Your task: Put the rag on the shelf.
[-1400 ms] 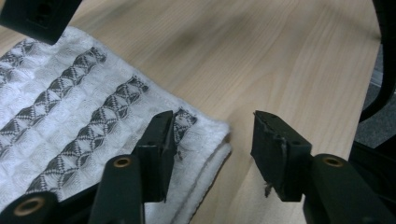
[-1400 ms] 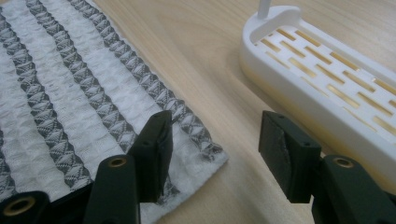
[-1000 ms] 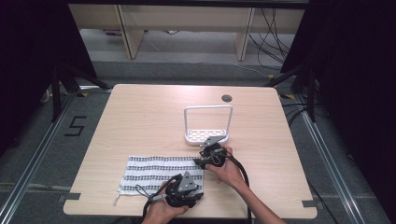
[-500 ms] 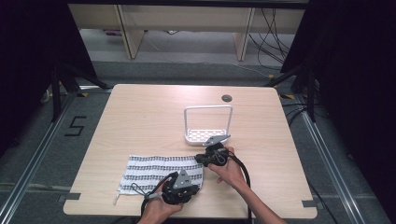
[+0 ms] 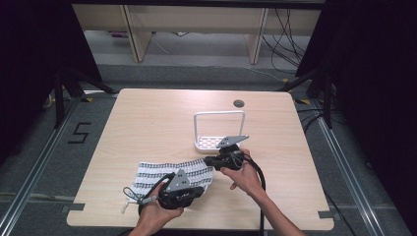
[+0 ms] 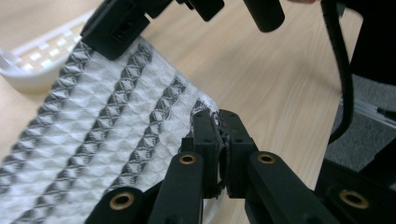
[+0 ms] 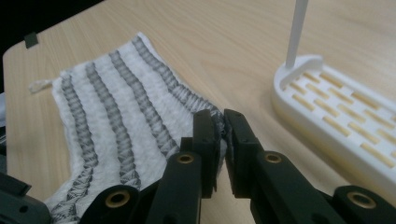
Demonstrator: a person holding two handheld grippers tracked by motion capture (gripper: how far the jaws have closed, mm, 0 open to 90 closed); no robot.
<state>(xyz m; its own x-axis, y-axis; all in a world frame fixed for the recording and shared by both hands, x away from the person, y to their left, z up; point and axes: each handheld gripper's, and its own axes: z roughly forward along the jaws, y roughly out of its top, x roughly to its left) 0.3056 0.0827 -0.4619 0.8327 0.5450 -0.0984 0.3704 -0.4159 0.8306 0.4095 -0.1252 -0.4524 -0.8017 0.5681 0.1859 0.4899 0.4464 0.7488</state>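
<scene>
A white towel with grey stripes (image 5: 162,173) lies flat on the near part of the table. My left gripper (image 5: 202,191) is at its near right corner. In the left gripper view the jaws (image 6: 218,127) are shut on that corner of the towel (image 6: 93,135). My right gripper (image 5: 208,161) is at the far right corner. In the right gripper view it (image 7: 222,125) is shut on the edge of the towel (image 7: 116,116). Both corners sit low, close to the tabletop.
A white rack (image 5: 216,142) with a slotted base and a tall hoop handle stands just beyond the right gripper; it appears also in the right gripper view (image 7: 336,116). A round cable hole (image 5: 239,103) lies near the far edge. The table's near edge runs close behind my hands.
My left gripper has shifted a little to the left along the near side of the towel. The right gripper and the towel have barely moved.
</scene>
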